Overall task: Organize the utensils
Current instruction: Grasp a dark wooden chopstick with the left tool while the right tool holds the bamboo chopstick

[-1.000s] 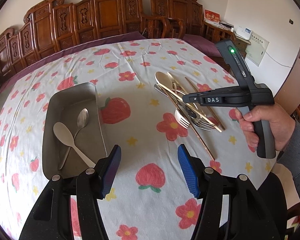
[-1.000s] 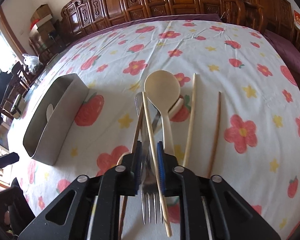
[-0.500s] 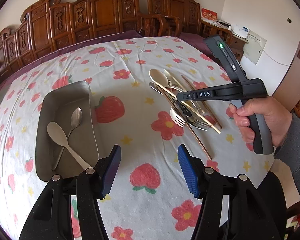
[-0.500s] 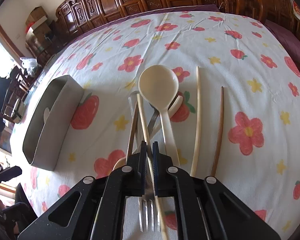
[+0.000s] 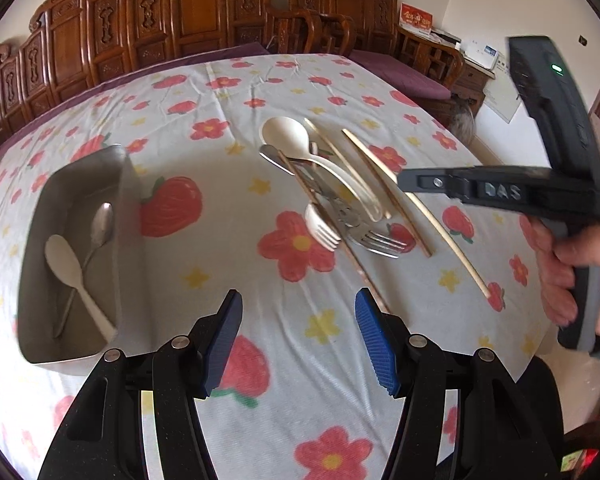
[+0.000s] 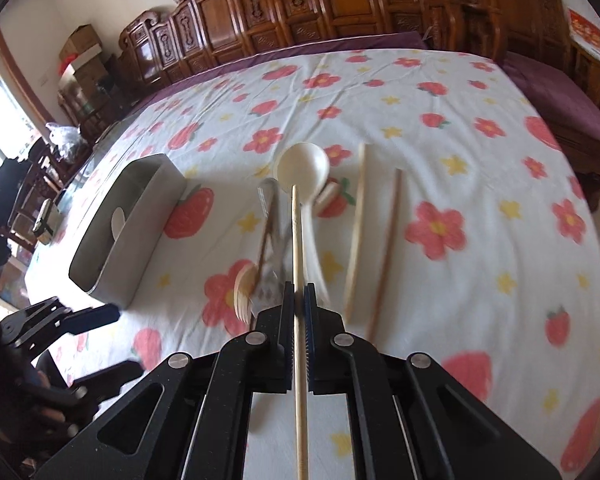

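Tray holds two spoons — right claw pinching chopstick.

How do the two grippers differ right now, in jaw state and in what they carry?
The left gripper has its jaws spread wide with nothing between them; the right gripper is shut on a pale chopstick. The left one hangs over bare tablecloth near the metal tray; the right one is above the pile of utensils. Both have blue ribbed pads on black fingers.
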`<state>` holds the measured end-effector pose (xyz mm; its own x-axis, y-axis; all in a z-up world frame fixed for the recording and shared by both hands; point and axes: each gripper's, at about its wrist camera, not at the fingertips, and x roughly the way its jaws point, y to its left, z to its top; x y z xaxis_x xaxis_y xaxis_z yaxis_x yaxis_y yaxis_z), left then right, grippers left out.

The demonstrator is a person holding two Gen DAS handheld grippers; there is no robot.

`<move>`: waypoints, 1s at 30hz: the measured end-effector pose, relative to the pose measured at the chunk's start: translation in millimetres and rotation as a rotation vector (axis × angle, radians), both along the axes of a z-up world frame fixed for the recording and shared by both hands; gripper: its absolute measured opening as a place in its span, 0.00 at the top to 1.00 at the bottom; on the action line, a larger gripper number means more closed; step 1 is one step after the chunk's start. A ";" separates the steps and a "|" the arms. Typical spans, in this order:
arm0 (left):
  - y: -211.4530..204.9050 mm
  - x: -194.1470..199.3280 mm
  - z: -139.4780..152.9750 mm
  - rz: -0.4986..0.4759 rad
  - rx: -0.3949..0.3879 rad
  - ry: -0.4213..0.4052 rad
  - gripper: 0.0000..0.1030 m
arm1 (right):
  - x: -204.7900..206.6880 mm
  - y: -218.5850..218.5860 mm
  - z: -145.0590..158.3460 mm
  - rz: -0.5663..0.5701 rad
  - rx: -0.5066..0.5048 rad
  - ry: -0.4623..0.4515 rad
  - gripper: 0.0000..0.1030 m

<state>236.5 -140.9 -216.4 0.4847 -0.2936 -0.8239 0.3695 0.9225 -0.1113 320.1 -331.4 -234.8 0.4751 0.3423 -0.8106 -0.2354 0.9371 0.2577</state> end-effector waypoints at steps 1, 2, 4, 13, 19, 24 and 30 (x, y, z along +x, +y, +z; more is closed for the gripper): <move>-5.5 1.7 -2.5 0.001 -0.004 0.008 0.45 | -4.0 -3.2 0.0 -0.006 -0.007 -0.003 0.95; -9.4 2.7 -4.5 0.000 -0.007 0.014 0.45 | -8.4 -7.1 0.1 -0.013 -0.014 -0.007 0.95; -20.6 6.8 -10.0 0.000 -0.013 0.033 0.46 | -14.8 -14.3 -0.8 -0.030 -0.032 -0.013 0.95; -50.1 30.5 -32.2 0.063 -0.021 0.126 0.64 | -18.6 -40.0 -5.6 -0.085 0.014 -0.012 0.95; -63.9 39.2 -43.6 0.083 0.031 0.138 0.73 | -19.2 -46.8 -1.2 -0.099 0.036 -0.019 0.95; -72.5 42.5 -44.7 0.095 0.086 0.126 0.77 | -20.1 -49.0 1.5 -0.100 0.043 -0.023 0.95; -67.1 40.8 -44.3 0.116 0.119 0.139 0.96 | -21.4 -45.0 1.7 -0.087 0.036 -0.024 0.94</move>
<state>277.3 -208.0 -260.6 0.3888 -0.1388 -0.9108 0.2487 0.9677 -0.0413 298.8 -376.4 -233.1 0.5232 0.3272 -0.7869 -0.1601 0.9446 0.2864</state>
